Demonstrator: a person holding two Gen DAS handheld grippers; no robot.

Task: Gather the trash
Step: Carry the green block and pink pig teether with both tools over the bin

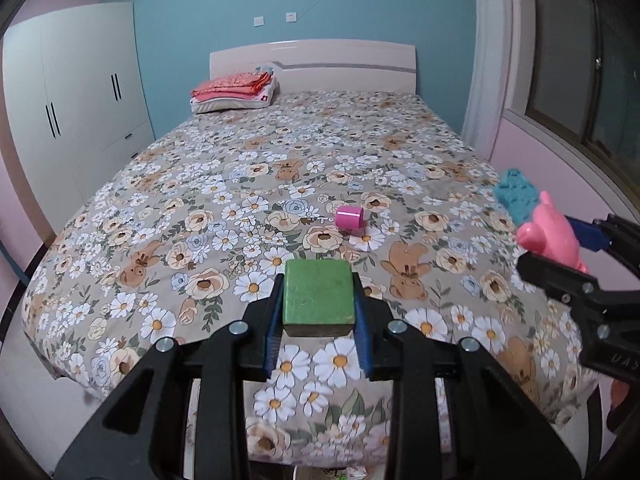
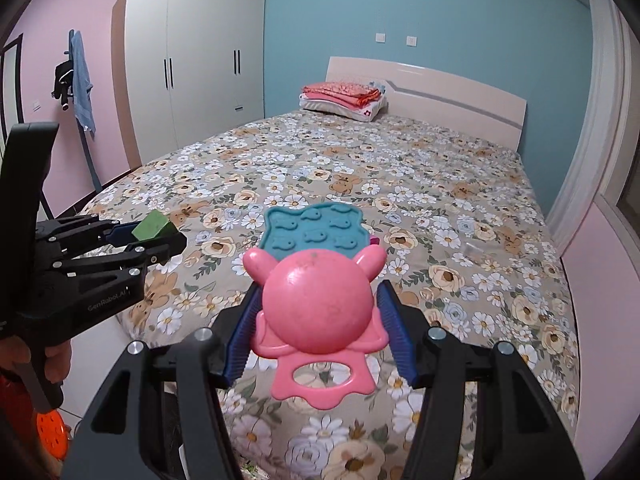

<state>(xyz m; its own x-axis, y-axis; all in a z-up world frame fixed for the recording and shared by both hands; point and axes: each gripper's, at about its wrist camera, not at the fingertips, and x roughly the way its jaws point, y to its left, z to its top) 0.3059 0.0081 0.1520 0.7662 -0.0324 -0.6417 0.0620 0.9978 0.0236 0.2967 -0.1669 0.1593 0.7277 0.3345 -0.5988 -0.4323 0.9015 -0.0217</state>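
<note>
Left gripper (image 1: pixel 319 300) clamped on a green block (image 1: pixel 319 295), blue pads flat against both its sides, block top worn and scuffed; the whole assembly held above the near end of the bed (image 1: pixel 224 184). Right gripper (image 2: pixel 320 320) closed on a pink plastic toy (image 2: pixel 318 308), domed body between the pads, a teal plate stamped with small fish shapes (image 2: pixel 316 232) at its far end, a pink loop handle hanging at the near end. In the left wrist view the right gripper comes in from the right edge, toy and teal plate held over the right side of the bed. In the right wrist view the left gripper sits at the left edge, green block in its jaws, a hand (image 2: pixel 56 360) wrapped round the handle below. Bedspread is tan with white daisies, roses and bears. A small pink cylinder (image 1: pixel 349 217) lies on its side mid-bed, right of centre, well apart from both grippers (a roll or cup, cannot tell which). Far end: pale headboard (image 1: pixel 320 64), folded red-orange cloth on a white pillow (image 1: pixel 236 90) at the far left corner. White wardrobe (image 1: pixel 76 96) stands left of the bed. An orange perforated thing (image 2: pixel 50 430) shows low at the left edge of the right wrist view.
</note>
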